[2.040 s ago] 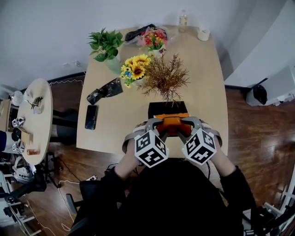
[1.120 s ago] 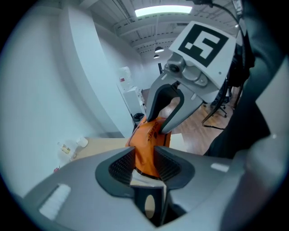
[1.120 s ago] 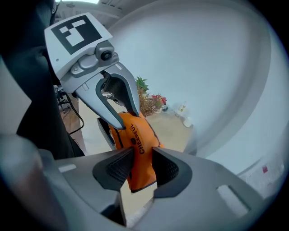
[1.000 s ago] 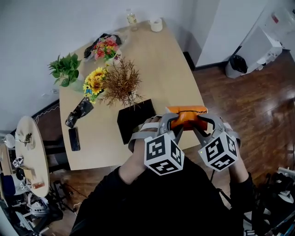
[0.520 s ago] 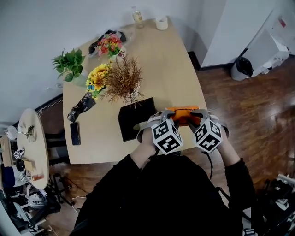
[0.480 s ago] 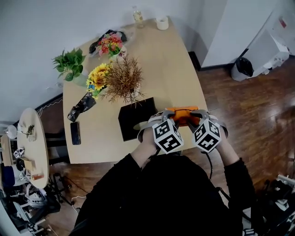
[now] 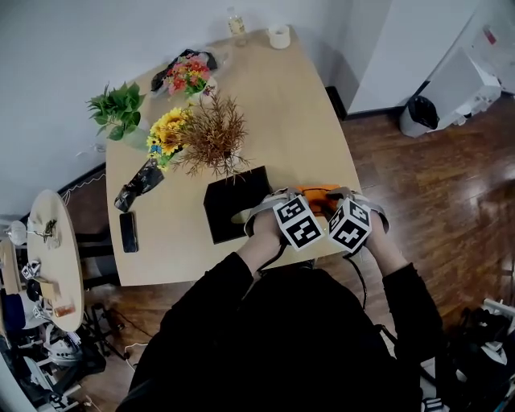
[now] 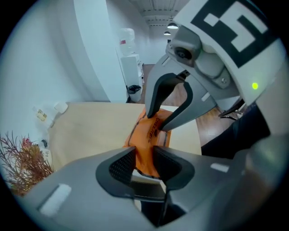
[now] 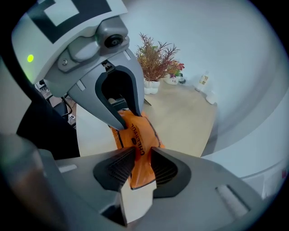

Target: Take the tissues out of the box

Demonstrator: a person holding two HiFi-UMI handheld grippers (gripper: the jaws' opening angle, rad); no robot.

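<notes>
An orange plastic tissue pack (image 7: 319, 193) hangs between both grippers, just above the front right part of the wooden table (image 7: 290, 105). My left gripper (image 7: 299, 197) is shut on the pack's left end and my right gripper (image 7: 338, 195) on its right end. In the left gripper view the pads pinch the orange pack (image 8: 149, 135) at the left gripper (image 8: 143, 163), and the right gripper (image 8: 156, 118) grips its far end. In the right gripper view the right gripper (image 9: 141, 165) clamps the orange pack (image 9: 141, 135), with the left gripper (image 9: 125, 121) on the far end. A black box (image 7: 233, 203) lies left of the pack.
Dried brown plant (image 7: 213, 138), sunflowers (image 7: 169, 129), green plant (image 7: 119, 109) and pink flowers (image 7: 185, 76) stand at the table's left and back. A phone (image 7: 128, 232), a black bag (image 7: 138, 181), a bottle (image 7: 234, 22) and a paper roll (image 7: 278, 35) are there too. A bin (image 7: 418, 113) stands on the floor at right.
Both grippers have come down toward the table with the orange pack still between them, and their marker cubes now sit closer together.
</notes>
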